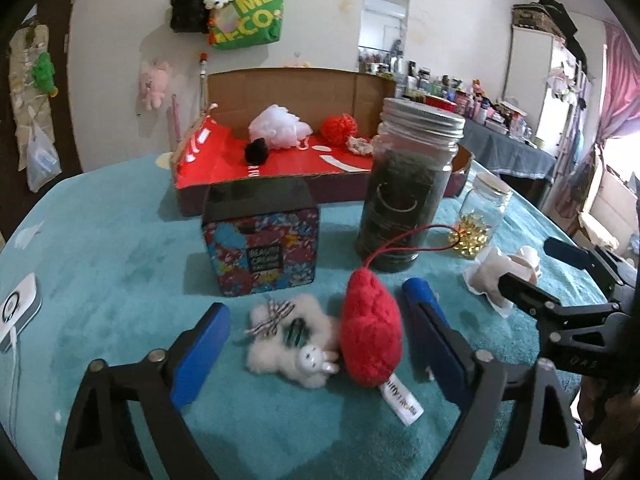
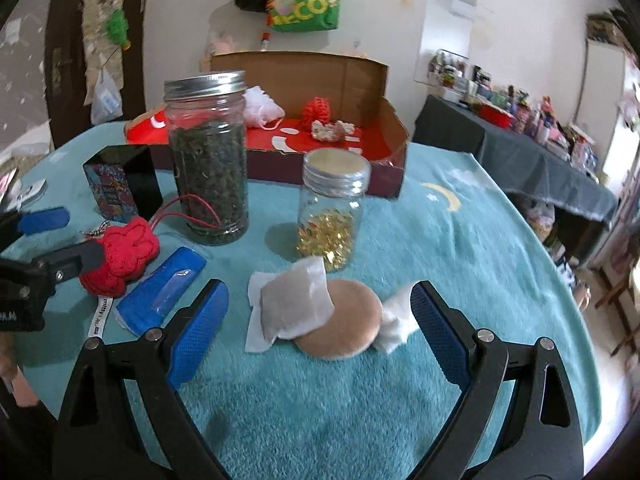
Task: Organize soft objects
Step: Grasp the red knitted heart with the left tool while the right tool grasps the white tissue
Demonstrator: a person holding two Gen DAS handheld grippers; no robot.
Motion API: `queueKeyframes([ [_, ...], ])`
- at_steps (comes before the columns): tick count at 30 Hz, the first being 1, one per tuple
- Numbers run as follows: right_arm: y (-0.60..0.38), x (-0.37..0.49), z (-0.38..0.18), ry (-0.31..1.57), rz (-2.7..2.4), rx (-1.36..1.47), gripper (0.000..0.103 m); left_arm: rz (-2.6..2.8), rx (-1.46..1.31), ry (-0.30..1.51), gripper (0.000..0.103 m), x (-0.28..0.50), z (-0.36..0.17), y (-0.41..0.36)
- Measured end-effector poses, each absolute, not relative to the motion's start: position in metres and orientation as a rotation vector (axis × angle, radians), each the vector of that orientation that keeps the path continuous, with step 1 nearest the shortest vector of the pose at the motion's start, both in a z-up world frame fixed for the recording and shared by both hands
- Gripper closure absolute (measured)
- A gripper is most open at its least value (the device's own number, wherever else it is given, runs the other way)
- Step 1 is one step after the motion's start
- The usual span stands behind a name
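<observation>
In the left wrist view my left gripper stands open over the teal cloth. A white fluffy toy and a red knitted heart lie between its blue pads, neither pressed. In the right wrist view my right gripper is open around a white sachet, a round beige puff and a white cotton piece. An open cardboard box with a red floor stands behind, holding a white pouf, a black pom and red crochet.
A tall jar of dark leaves, a small jar with gold bits and a patterned box stand between the grippers and the cardboard box. A blue packet lies beside the heart. A white device sits far left.
</observation>
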State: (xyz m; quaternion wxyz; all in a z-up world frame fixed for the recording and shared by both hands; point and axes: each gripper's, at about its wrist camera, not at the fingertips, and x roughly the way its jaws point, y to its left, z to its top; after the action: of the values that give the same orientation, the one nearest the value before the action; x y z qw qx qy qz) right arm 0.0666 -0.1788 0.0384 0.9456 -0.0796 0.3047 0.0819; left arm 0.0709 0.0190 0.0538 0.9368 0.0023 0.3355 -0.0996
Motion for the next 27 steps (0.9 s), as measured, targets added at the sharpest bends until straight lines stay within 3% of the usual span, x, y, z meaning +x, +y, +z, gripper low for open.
queueKeyframes([
  [4,-0.173,0.073,0.039,0.626,0.219,-0.209,0.01,-0.297,0.016,0.716,0.032,0.08,0.055,0.01],
  [6,-0.169,0.075,0.037,0.632,0.241,-0.241,0.018,-0.341,0.035,0.741,0.044,0.083,0.052,0.004],
  [8,-0.164,0.077,0.032,0.652,0.26,-0.278,0.045,-0.367,0.088,0.777,0.063,0.086,0.046,-0.006],
  [9,-0.162,0.079,0.028,0.674,0.28,-0.289,0.053,-0.366,0.101,0.786,0.068,0.087,0.044,-0.008],
  [10,-0.16,0.082,0.023,0.7,0.298,-0.301,0.071,-0.357,0.117,0.783,0.068,0.087,0.042,-0.01],
  [13,-0.159,0.079,0.021,0.689,0.316,-0.322,0.088,-0.368,0.093,0.782,0.07,0.088,0.043,-0.007],
  [27,-0.161,0.077,0.051,0.638,0.424,-0.156,0.09,-0.453,0.032,0.752,0.07,0.091,0.064,-0.009],
])
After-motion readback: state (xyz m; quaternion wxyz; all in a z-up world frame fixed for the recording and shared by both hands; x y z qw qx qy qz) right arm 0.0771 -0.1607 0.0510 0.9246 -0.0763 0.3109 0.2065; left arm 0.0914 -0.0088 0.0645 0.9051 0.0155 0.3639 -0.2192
